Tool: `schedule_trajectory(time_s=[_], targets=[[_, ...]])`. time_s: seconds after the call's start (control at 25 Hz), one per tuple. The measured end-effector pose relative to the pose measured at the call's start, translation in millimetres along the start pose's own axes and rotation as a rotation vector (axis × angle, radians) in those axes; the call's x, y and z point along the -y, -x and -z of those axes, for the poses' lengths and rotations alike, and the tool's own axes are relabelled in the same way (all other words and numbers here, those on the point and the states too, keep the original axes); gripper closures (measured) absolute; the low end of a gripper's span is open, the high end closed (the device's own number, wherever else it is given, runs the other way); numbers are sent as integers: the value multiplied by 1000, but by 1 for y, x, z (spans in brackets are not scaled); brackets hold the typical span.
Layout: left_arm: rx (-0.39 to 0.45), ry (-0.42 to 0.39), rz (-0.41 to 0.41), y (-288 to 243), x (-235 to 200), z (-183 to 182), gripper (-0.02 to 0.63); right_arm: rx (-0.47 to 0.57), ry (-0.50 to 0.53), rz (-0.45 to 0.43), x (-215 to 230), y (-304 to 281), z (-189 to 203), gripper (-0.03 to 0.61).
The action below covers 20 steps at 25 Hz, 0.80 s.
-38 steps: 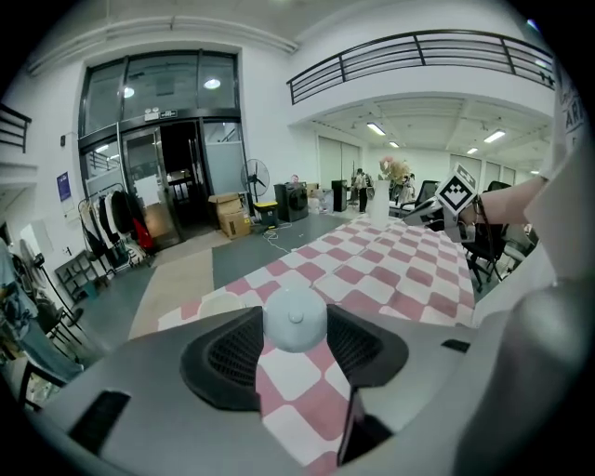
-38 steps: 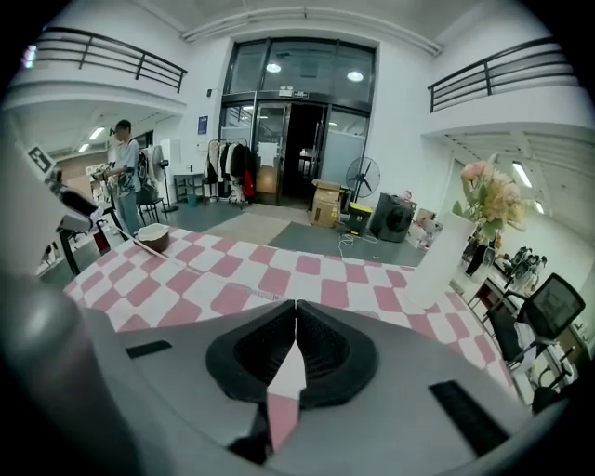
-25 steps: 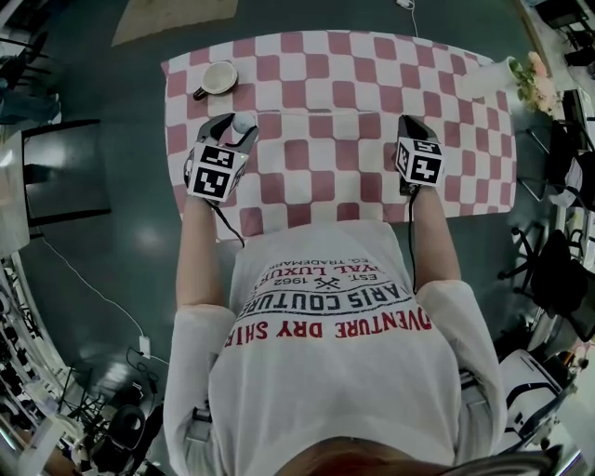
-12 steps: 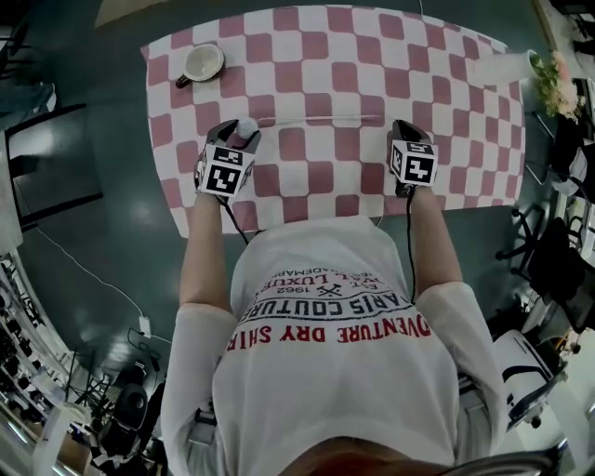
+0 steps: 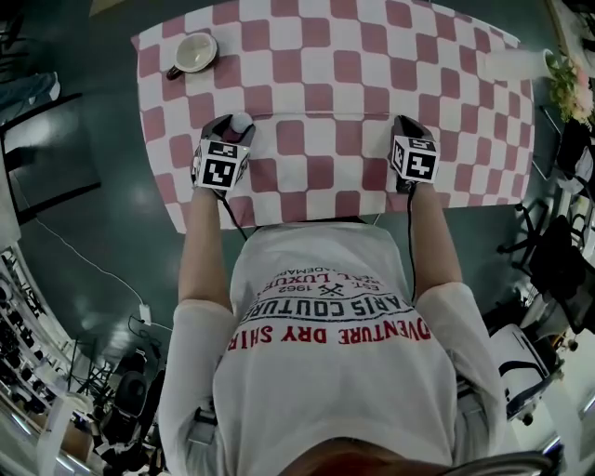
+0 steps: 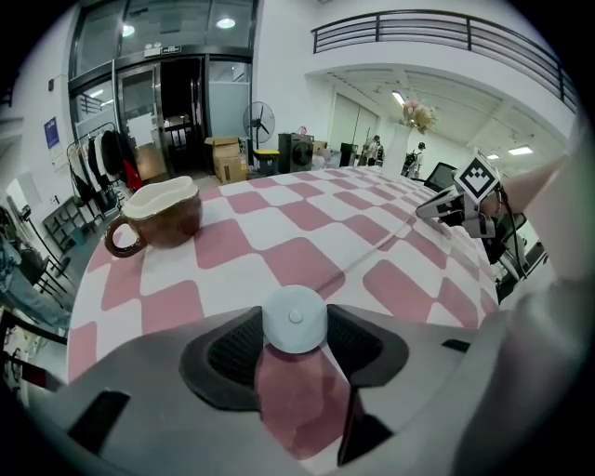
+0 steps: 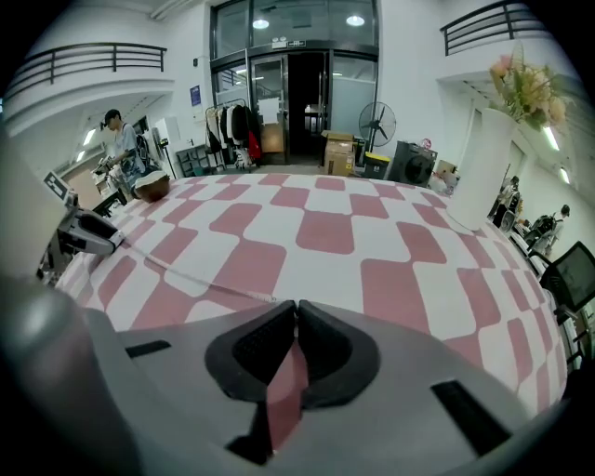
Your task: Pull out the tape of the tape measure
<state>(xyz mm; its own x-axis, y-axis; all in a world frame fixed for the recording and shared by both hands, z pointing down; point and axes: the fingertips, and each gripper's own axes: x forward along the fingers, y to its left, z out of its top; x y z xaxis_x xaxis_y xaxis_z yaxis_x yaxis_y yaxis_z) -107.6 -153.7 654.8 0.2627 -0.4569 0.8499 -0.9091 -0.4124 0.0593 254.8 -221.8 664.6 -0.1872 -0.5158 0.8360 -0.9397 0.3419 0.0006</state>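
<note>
Tape measure [image 6: 295,318] sits clamped in the jaws of my left gripper [image 6: 296,331]; my right gripper [image 7: 296,308] jaws pinch its tape [image 7: 186,274], stretched across the table [image 5: 353,65].

Pink-and-white checked tablecloth [image 7: 325,228] spreads ahead of right claw [image 7: 296,309]. Straight ahead, far end: glass entrance doors [image 7: 307,88], ceiling spots [image 7: 353,20] above them. Ahead-right: pedestal fan [image 7: 376,121], cardboard boxes [image 7: 339,149]. Ahead-left: clothes rack [image 7: 232,125]. Balcony railing [image 7: 84,60] high up, left. Floor [image 5: 112,232] dark, glossy.
</note>
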Motion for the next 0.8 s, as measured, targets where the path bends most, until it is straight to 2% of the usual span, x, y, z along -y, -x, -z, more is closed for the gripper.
schedule_trajectory(time_s=[0.2, 0.32, 0.36, 0.4, 0.52, 0.6, 0.68, 0.8], targets=[[11, 12, -14, 0, -2, -2, 380, 21, -29, -16, 2, 0, -2, 539], [13, 20, -25, 1, -3, -1, 376, 28, -63, -5, 8, 2, -1, 477], [24, 31, -31, 2, -4, -2, 345, 32, -64, -4, 8, 2, -2, 434], [41, 51, -34, 2, -6, -3, 289, 38, -62, -6, 8, 2, -4, 404], [88, 103, -36, 5, -8, -9, 260, 61, -50, -1, 6, 6, -11, 382], [103, 98, -44, 9, -6, -13, 259, 86, -47, 1, 2, 11, -19, 377], [127, 81, -45, 17, -2, -19, 259, 126, -43, -26, -8, 18, -29, 377], [177, 63, -41, 32, 4, -34, 259, 222, -17, -130, -37, 36, -51, 380]])
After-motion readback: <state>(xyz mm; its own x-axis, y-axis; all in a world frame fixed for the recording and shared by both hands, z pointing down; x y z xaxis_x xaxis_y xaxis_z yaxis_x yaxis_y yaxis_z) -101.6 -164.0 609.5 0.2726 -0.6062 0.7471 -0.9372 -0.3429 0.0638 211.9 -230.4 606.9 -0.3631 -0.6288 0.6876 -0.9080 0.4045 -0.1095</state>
